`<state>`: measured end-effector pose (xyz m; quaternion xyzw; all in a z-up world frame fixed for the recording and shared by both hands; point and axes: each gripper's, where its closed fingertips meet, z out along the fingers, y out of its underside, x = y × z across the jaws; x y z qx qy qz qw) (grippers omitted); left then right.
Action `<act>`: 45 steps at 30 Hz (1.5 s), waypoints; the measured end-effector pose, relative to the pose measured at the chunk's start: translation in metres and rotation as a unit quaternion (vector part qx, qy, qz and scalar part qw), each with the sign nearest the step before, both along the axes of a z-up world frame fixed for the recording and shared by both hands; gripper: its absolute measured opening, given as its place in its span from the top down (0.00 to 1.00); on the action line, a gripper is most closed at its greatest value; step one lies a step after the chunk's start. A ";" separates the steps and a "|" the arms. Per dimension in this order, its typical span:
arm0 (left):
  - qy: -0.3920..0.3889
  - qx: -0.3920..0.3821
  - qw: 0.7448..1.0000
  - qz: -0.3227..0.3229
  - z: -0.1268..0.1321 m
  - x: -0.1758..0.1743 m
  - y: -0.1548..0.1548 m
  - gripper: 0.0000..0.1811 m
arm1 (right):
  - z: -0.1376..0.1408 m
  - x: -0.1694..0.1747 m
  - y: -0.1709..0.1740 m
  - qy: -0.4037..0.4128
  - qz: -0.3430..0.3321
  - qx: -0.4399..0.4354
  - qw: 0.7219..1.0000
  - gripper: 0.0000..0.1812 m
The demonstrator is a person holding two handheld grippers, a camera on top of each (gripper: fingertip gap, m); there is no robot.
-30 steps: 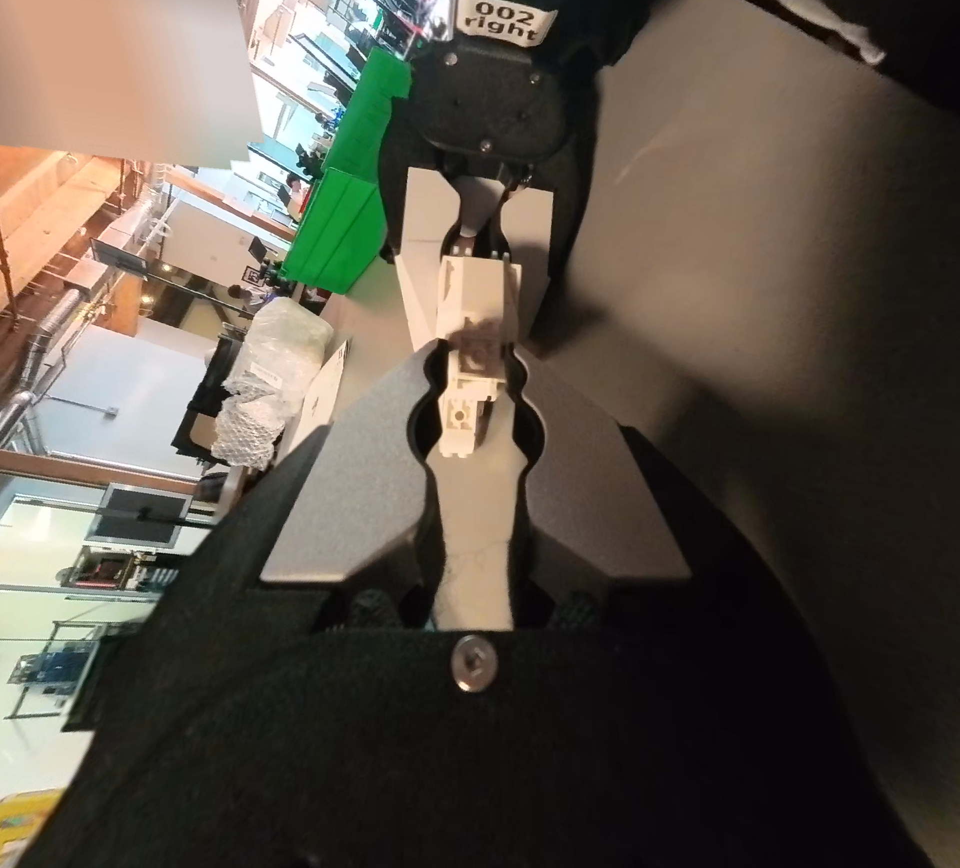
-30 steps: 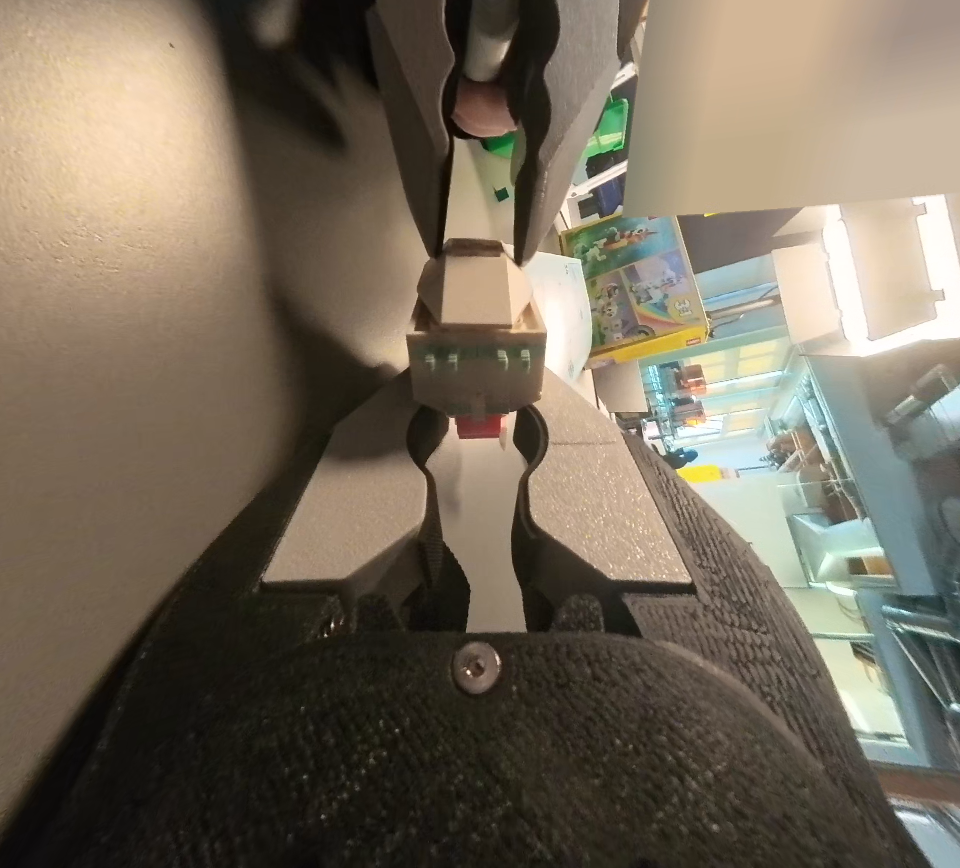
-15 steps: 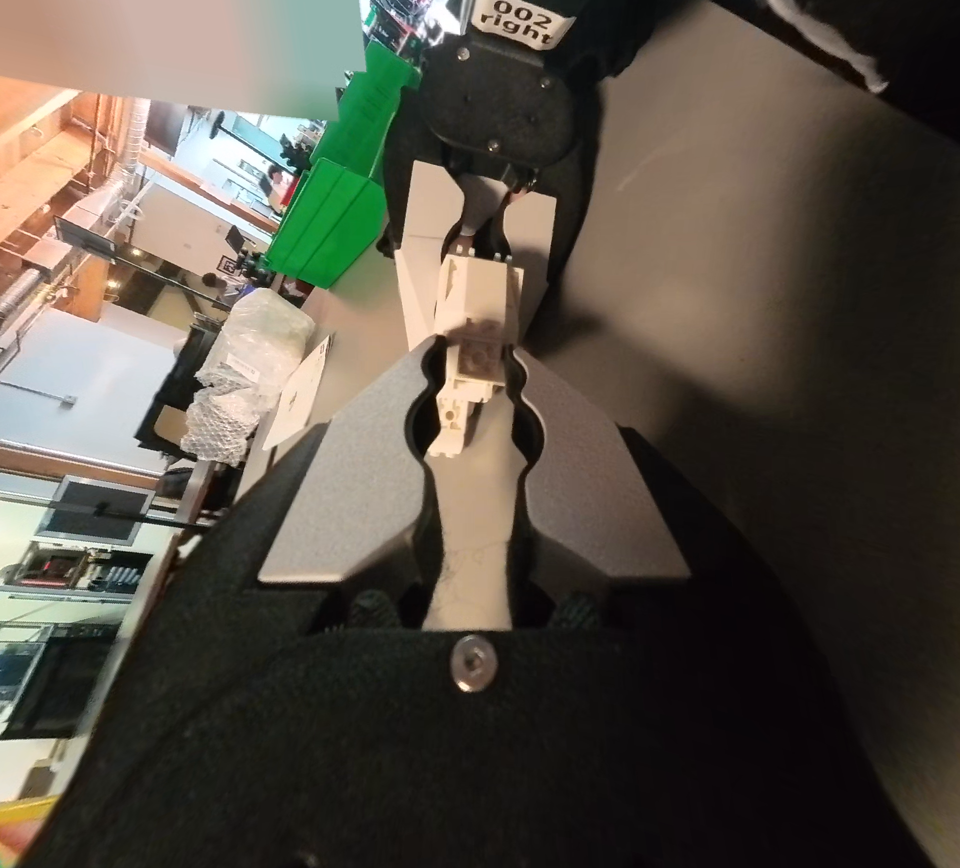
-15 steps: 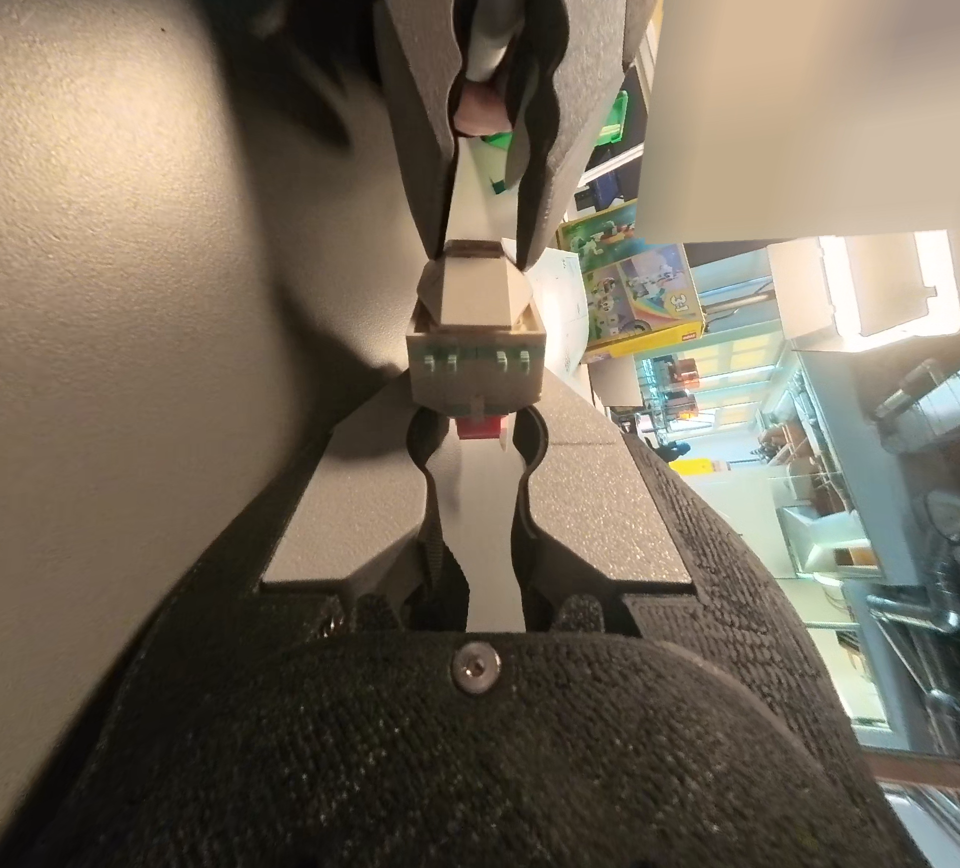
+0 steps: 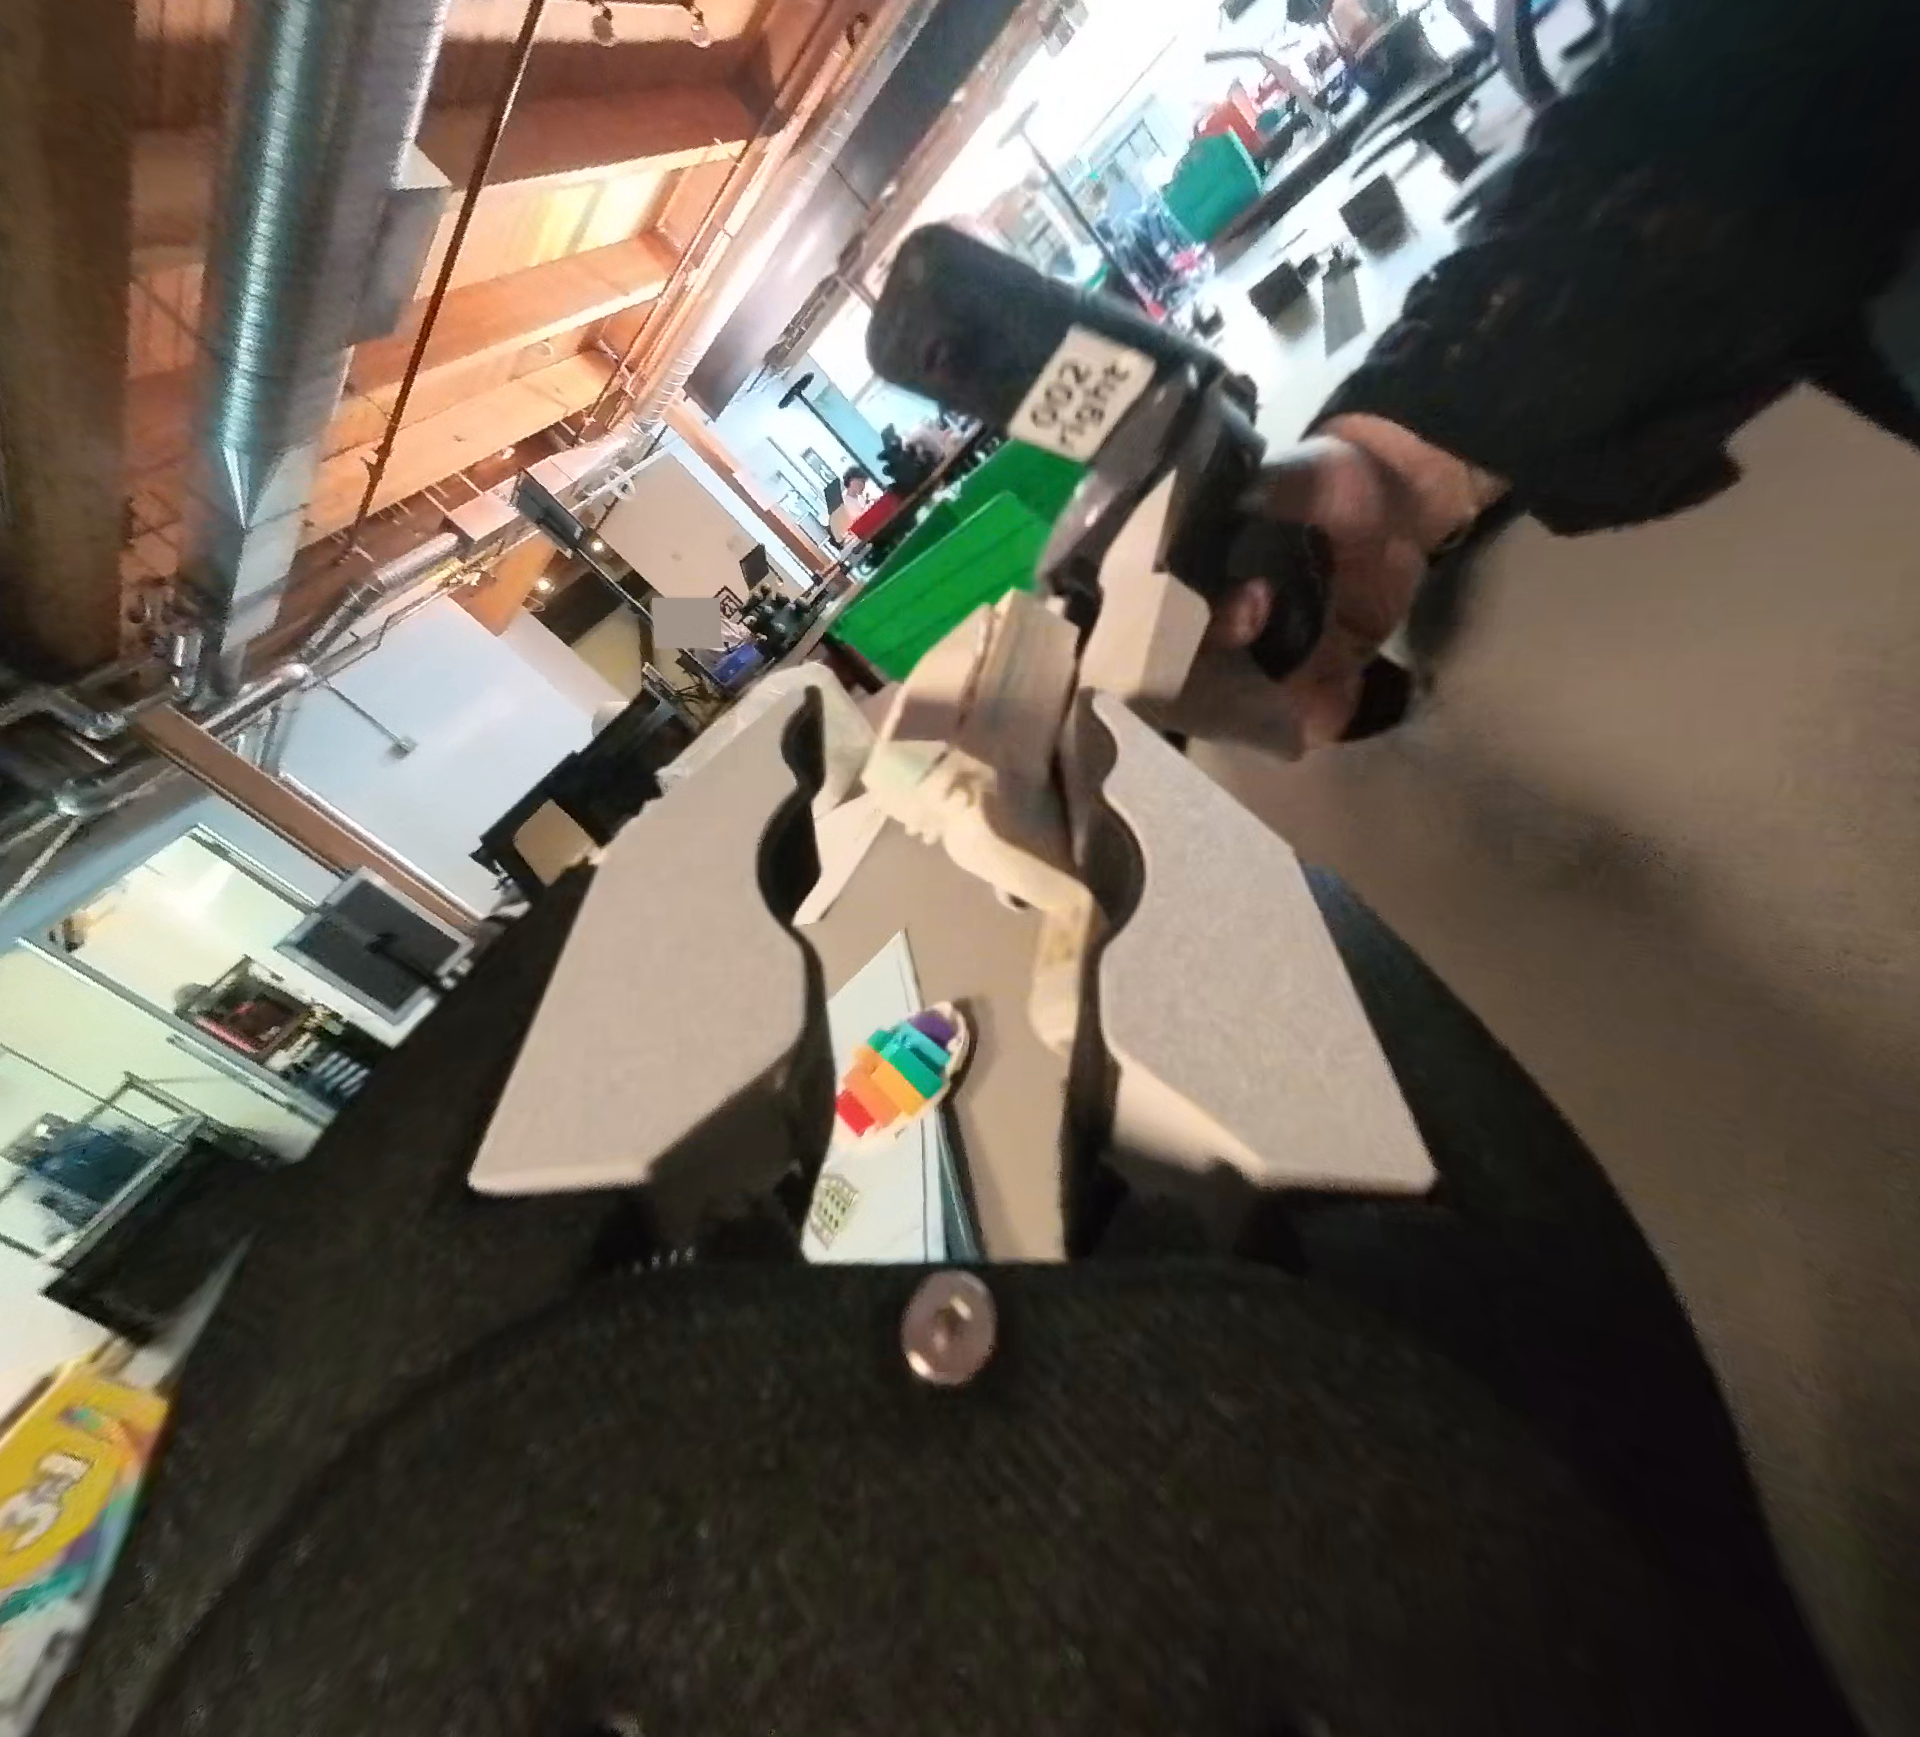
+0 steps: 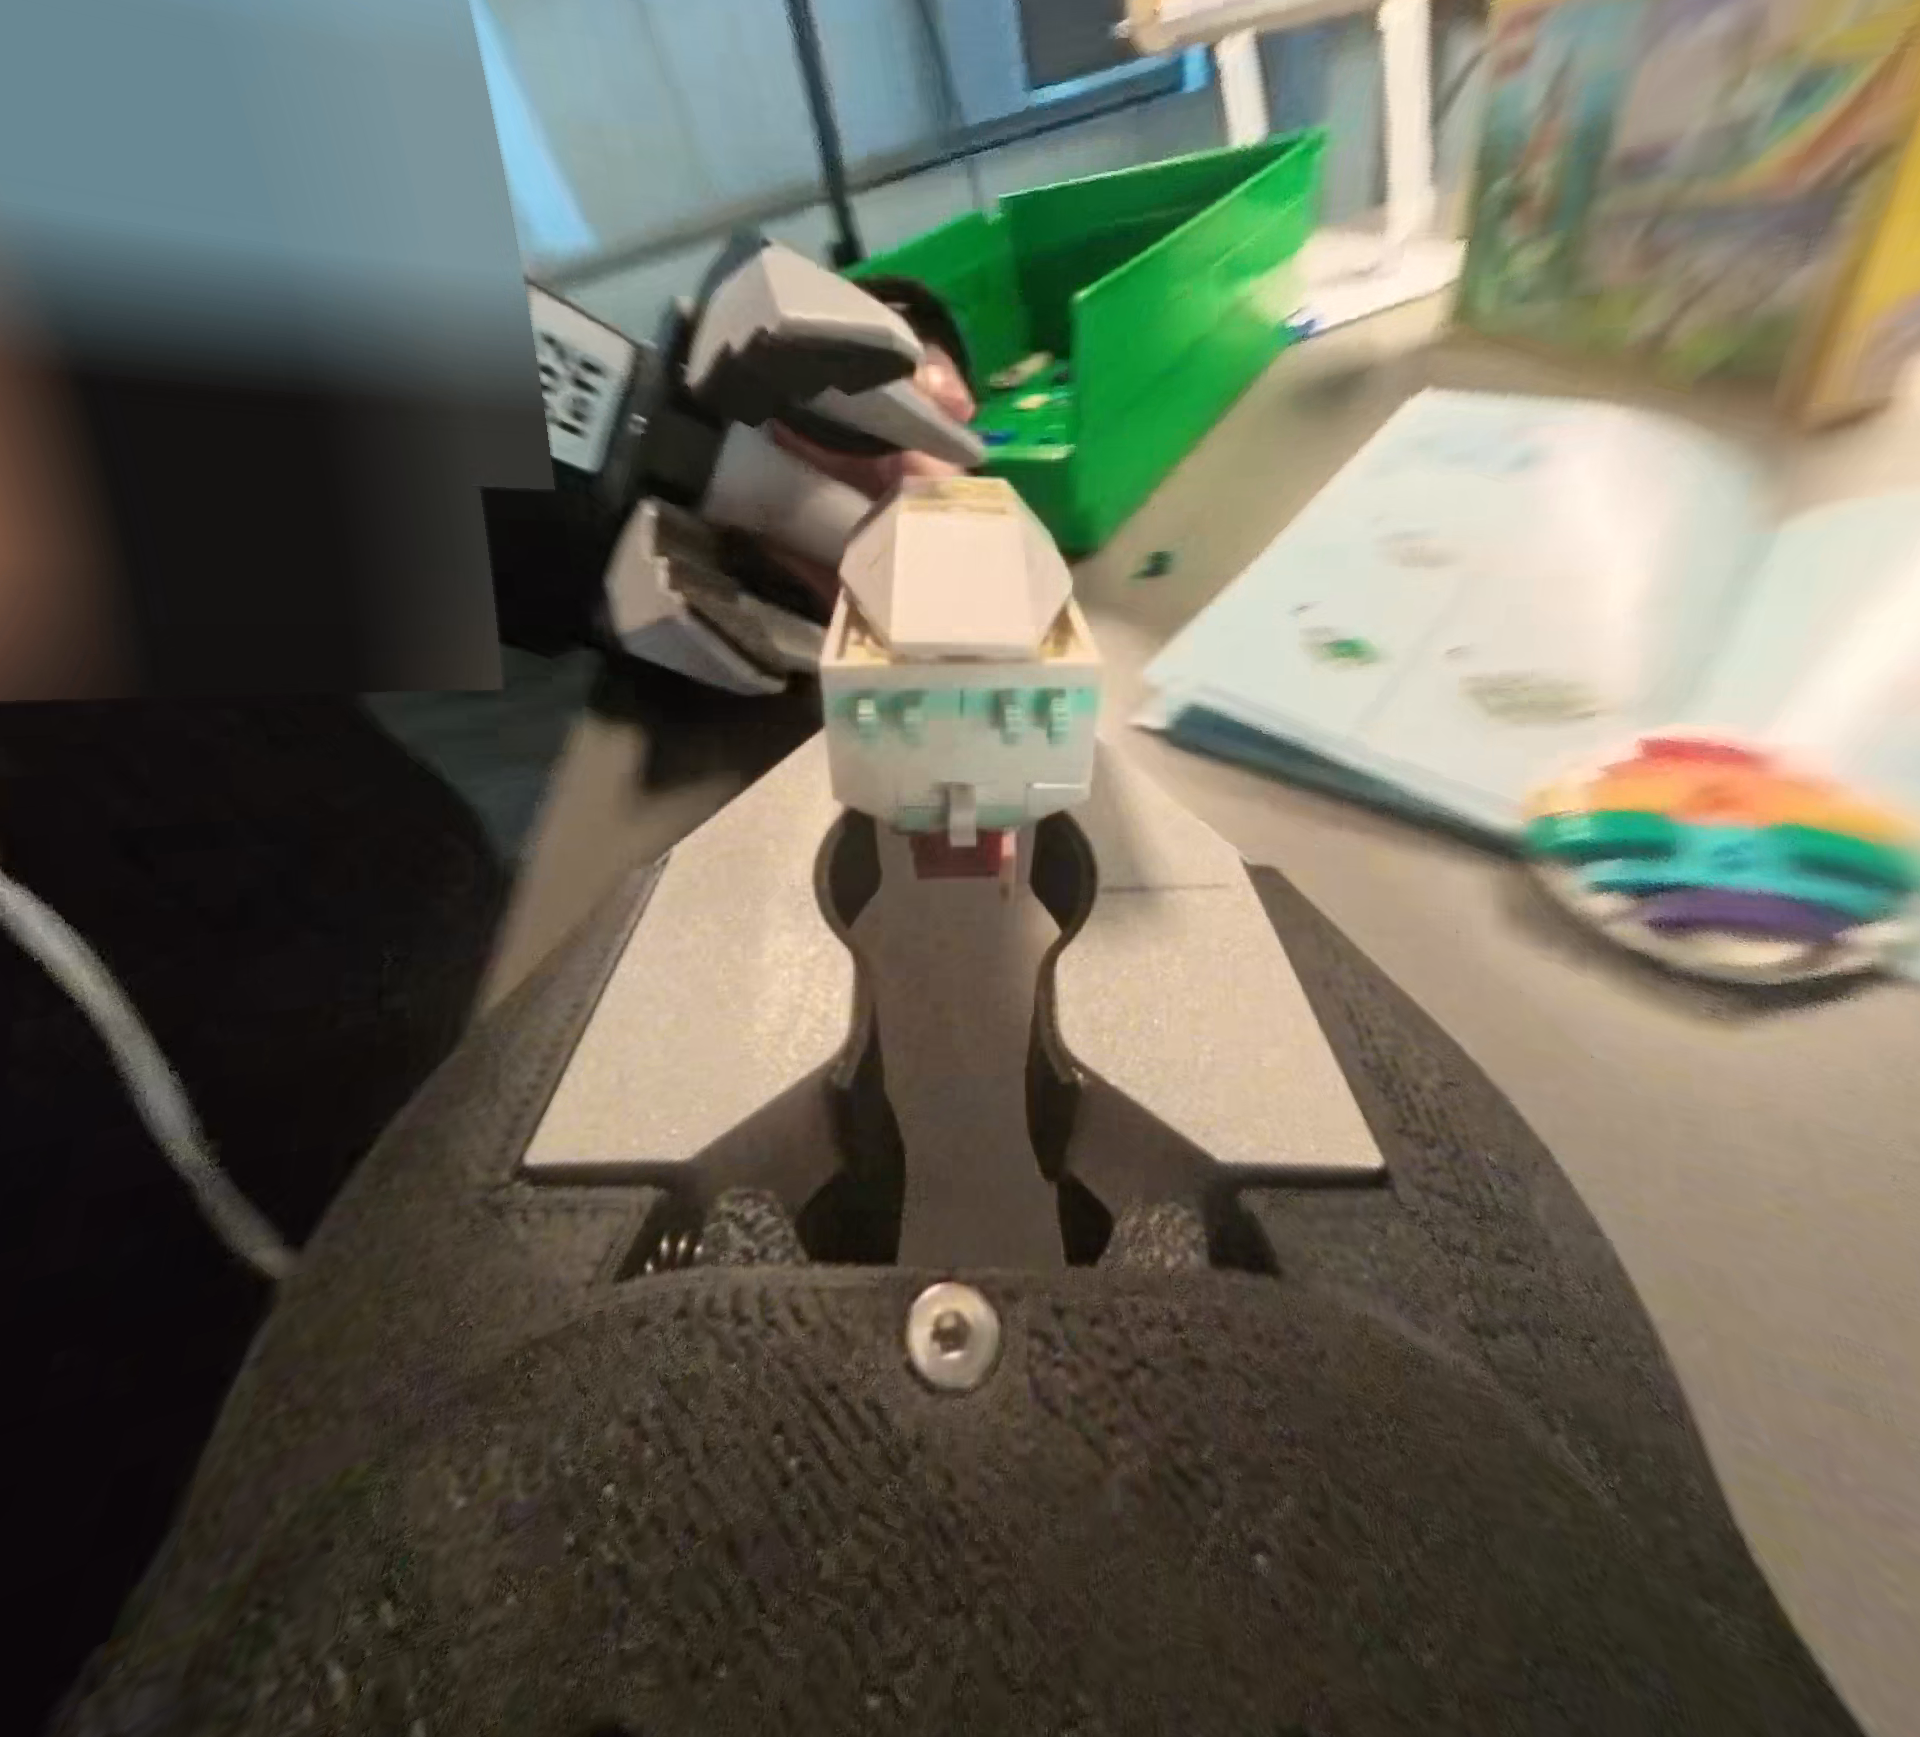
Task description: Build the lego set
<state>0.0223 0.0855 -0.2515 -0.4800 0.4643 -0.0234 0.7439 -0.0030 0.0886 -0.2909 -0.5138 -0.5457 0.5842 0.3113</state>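
Note:
My right gripper (image 6: 956,820) is shut on a small white lego build (image 6: 961,700) with pale green studs and a red piece underneath, held above the grey table. In the left wrist view my left gripper (image 5: 945,721) is open. The white build (image 5: 977,783) sits between its tips, against the right finger, and the other finger is clear of it. The right gripper (image 5: 1049,648) holds the build from the far side, with a hand on its handle. In the right wrist view the left gripper's fingers (image 6: 821,347) stand spread just behind the build.
A rainbow lego build (image 6: 1714,846) lies on the table to the right, next to an open instruction booklet (image 6: 1507,607). It also shows between my left fingers (image 5: 899,1069). A green bin (image 6: 1143,316) and the set's box (image 6: 1683,181) stand behind. There is about 4 centimetres between the tips of the two grippers.
My left gripper has opened and let go of the white build, which stays in the right gripper. Both grippers have swung round, so the views now show the table and room.

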 end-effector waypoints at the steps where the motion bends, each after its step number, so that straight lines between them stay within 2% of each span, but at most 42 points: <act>1: -0.005 -0.006 1.000 -0.002 0.002 -0.002 0.001 0.76 | 0.001 0.001 -0.006 -0.010 0.024 -0.056 0.998 0.87; 3: 0.004 -0.022 1.000 -0.006 -0.001 -0.003 0.002 0.76 | 0.003 0.002 -0.014 -0.029 0.059 -0.153 0.986 0.87; 5: 0.016 -0.032 0.999 -0.016 -0.005 -0.001 0.000 0.80 | 0.002 0.002 -0.016 -0.035 0.072 -0.209 0.975 0.87; 9: 0.028 -0.053 0.998 -0.009 -0.011 -0.002 0.004 0.82 | -0.003 0.002 -0.017 -0.053 0.086 -0.262 0.960 0.87; 14: 0.009 -0.088 0.996 -0.018 -0.012 -0.008 0.007 0.78 | -0.002 0.003 -0.013 -0.053 0.088 -0.286 0.953 0.88; 16: -0.022 -0.121 0.992 -0.035 -0.010 -0.012 0.007 0.74 | 0.001 0.004 -0.008 -0.045 0.087 -0.304 0.948 0.88; 19: -0.039 -0.204 0.977 -0.049 -0.023 -0.010 0.011 0.54 | 0.008 0.005 0.002 -0.015 0.081 -0.345 0.935 0.87; 20: -0.046 -0.234 0.970 -0.051 -0.028 -0.007 0.011 0.52 | 0.010 0.004 0.006 -0.005 0.073 -0.351 0.934 0.87; 25: -0.141 -0.389 0.909 -0.056 -0.040 0.004 0.019 0.57 | 0.017 0.005 0.006 0.039 0.057 -0.267 0.961 0.87; 29: -0.204 -0.466 0.854 -0.114 -0.036 0.007 0.016 0.68 | 0.019 0.004 0.004 0.054 0.051 -0.243 0.967 0.87; 31: -0.206 -0.485 0.840 -0.127 -0.039 0.009 0.014 0.77 | 0.017 0.002 0.008 0.052 0.038 -0.233 0.970 0.88; 34: -0.206 -0.498 0.833 -0.123 -0.043 0.006 0.016 0.81 | 0.014 0.001 0.011 0.054 0.014 -0.188 0.981 0.87; 38: -0.234 -0.536 0.800 -0.135 -0.047 0.001 0.017 0.84 | 0.013 0.000 0.018 0.059 -0.035 -0.085 0.994 0.78; 42: -0.250 -0.584 0.758 -0.145 -0.057 -0.003 0.017 0.84 | 0.019 0.007 0.033 0.089 -0.073 0.018 0.993 0.68; 44: -0.260 -0.623 0.724 -0.145 -0.064 -0.005 0.018 0.85 | 0.021 0.013 0.044 0.105 -0.102 0.135 0.980 0.67; 45: -0.262 -0.640 0.708 -0.144 -0.067 -0.005 0.018 0.84 | 0.020 0.016 0.048 0.111 -0.115 0.215 0.964 0.67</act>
